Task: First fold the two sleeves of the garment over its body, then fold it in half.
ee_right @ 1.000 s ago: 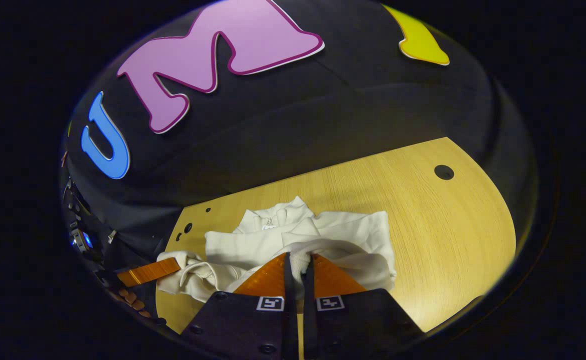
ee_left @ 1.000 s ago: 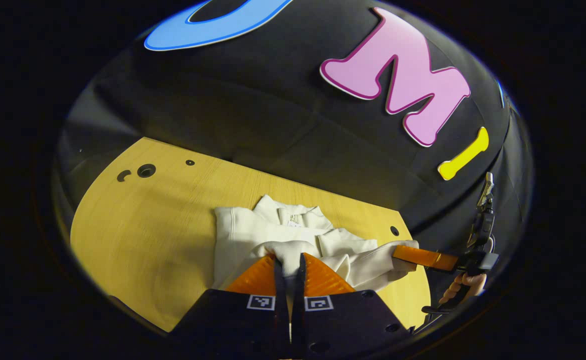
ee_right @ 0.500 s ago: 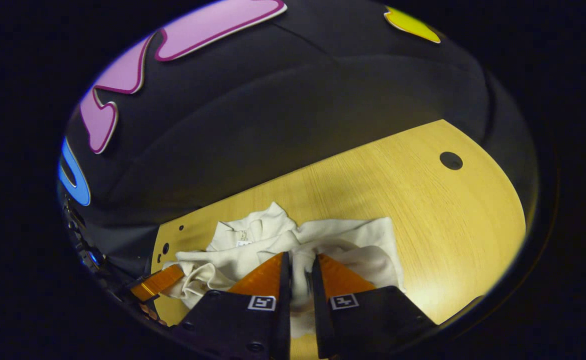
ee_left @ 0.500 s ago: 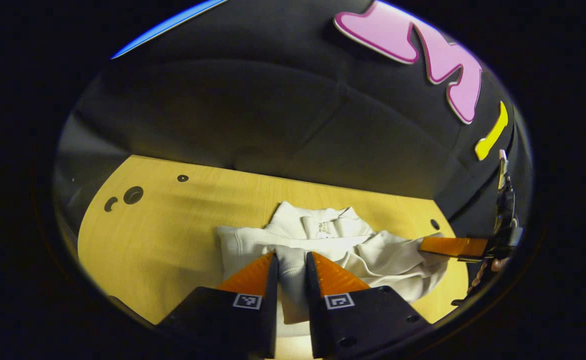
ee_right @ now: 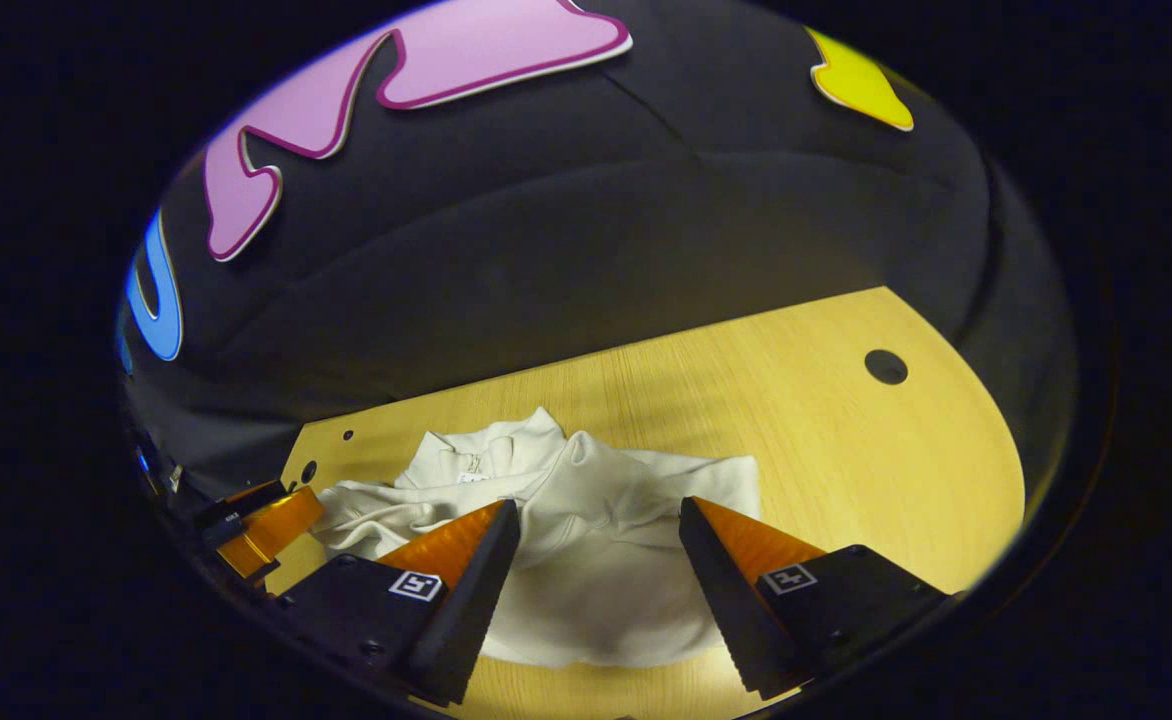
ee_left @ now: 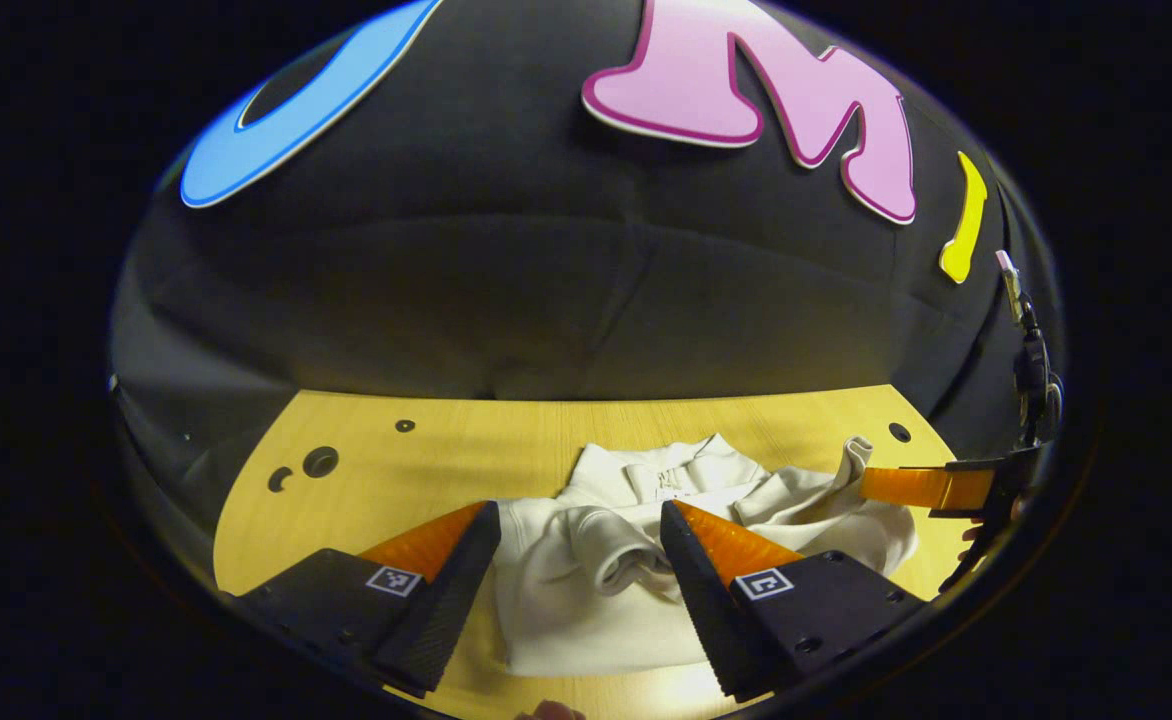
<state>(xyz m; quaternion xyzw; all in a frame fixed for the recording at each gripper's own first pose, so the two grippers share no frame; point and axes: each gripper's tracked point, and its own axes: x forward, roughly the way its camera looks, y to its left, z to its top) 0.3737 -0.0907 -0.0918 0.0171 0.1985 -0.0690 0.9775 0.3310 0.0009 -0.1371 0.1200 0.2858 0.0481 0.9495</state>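
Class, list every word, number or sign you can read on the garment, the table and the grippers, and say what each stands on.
Garment neck tag: too small and blurred to read.
Left gripper: square coded markers, a pattern, no text.
Right gripper: the same markers, no text.
Table: no writing.

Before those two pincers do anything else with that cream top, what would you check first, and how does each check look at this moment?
1. Left gripper open and off the cloth: ok, its fingers stand wide apart.
2. Right gripper open and off the cloth: ok, likewise spread.
3. Cream long-sleeved garment lying wholly on the yellow wooden table: ok.
4. Fold lying flat: not ok; in the left gripper view a rolled lump sits mid-garment and the cloth bunches beside the right gripper.
5. Both sleeves tucked over the body: cannot tell, the layers hide them.
6. Collar on the far side, toward the booth wall: ok.
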